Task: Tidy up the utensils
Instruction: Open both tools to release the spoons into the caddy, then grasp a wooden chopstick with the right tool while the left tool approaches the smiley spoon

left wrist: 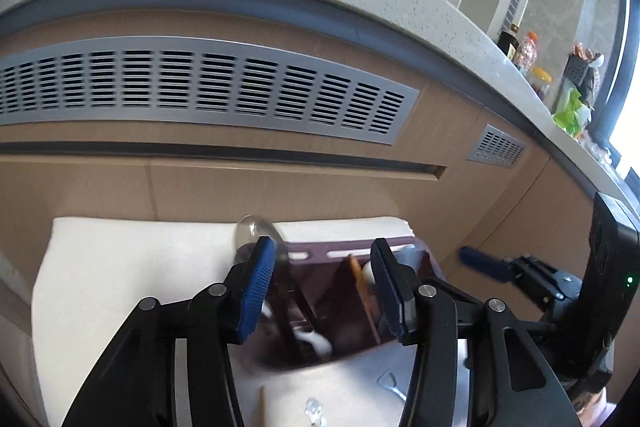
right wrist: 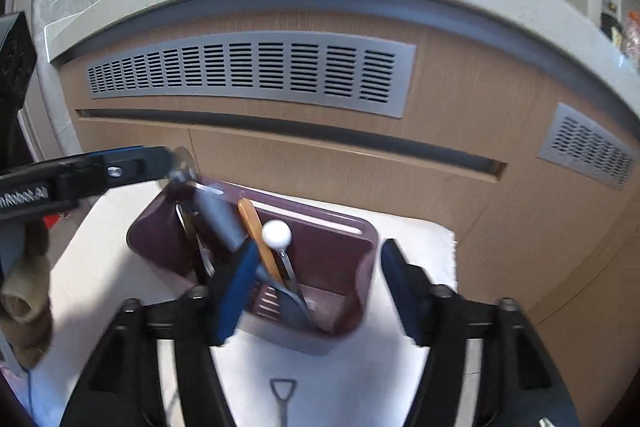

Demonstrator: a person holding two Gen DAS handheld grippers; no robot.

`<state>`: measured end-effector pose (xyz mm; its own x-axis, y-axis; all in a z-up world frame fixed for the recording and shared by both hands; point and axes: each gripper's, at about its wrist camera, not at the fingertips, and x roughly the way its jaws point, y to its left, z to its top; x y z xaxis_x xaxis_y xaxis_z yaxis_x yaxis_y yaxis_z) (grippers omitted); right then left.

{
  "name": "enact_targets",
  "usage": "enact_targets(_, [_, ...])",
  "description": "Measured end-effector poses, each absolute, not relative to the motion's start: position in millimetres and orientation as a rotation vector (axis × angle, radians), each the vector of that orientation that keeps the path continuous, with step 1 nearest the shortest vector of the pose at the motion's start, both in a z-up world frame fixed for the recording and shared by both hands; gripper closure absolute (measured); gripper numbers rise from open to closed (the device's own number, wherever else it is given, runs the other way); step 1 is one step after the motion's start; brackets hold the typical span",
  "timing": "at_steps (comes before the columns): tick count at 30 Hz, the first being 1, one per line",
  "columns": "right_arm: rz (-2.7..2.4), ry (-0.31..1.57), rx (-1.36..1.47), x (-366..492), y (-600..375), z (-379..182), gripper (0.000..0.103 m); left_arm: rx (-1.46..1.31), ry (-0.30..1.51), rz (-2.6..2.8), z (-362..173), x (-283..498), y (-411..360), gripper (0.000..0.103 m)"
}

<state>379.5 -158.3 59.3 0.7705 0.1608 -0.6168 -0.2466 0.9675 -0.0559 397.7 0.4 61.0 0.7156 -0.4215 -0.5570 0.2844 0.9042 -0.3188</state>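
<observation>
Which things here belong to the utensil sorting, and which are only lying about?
Job: maroon utensil holder; wooden-handled utensil; white-knobbed utensil; metal spoon; white cloth.
Lying about: bottles; vent grille; green bag.

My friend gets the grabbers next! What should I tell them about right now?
Left gripper: open, holding nothing, just above the left end of the holder, with a shiny spoon bowl poking up behind its left finger.
Right gripper: open, holding nothing, over the holder's right half.
Purple utensil holder: on the white cloth.
Done: a wooden-handled tool, a white-knobbed tool and some metal pieces stand in the holder.
Left: a wire-handled utensil lies on the cloth in front, and probably small metal bits too; the view is blurry.
</observation>
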Motion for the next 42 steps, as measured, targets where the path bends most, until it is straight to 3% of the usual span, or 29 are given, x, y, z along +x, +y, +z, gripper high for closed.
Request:
enact_targets(2, [0.204,0.649,-0.153,367,-162,60,0.033,-0.220,0.667,-0.367,60,386,10,0.035])
enact_targets(4, [0.187,0.647,-0.170,353,-164,57,0.021,-0.215,0.673,-0.319,56,372,20,0.033])
enact_targets(6, [0.173,0.651,-0.194,338,-166,52,0.016,-0.208,0.688,-0.282,46,356,27,0.033])
enact_targets(14, [0.166,0.782,-0.260,286,-173,-2,0.013,-0.163,0.852,-0.216,-22,287,35,0.030])
enact_targets(21, [0.236,0.896,-0.174,238,-182,-44,0.013,-0.151,0.942,-0.239,-51,246,29,0.026])
enact_targets(23, [0.258,0.898,-0.130,229,-184,-49,0.016,-0.159,0.954,-0.243,-54,240,28,0.024])
enact_targets(25, [0.271,0.913,-0.120,227,-184,-53,0.041,-0.162,0.962,-0.246,-57,234,25,0.024])
enact_targets(27, [0.270,0.933,-0.118,229,-182,-57,0.049,-0.163,0.965,-0.251,-58,231,22,0.024])
enact_targets(42, [0.238,0.817,-0.139,222,-174,-43,0.042,-0.132,0.972,-0.261,-61,227,12,0.030])
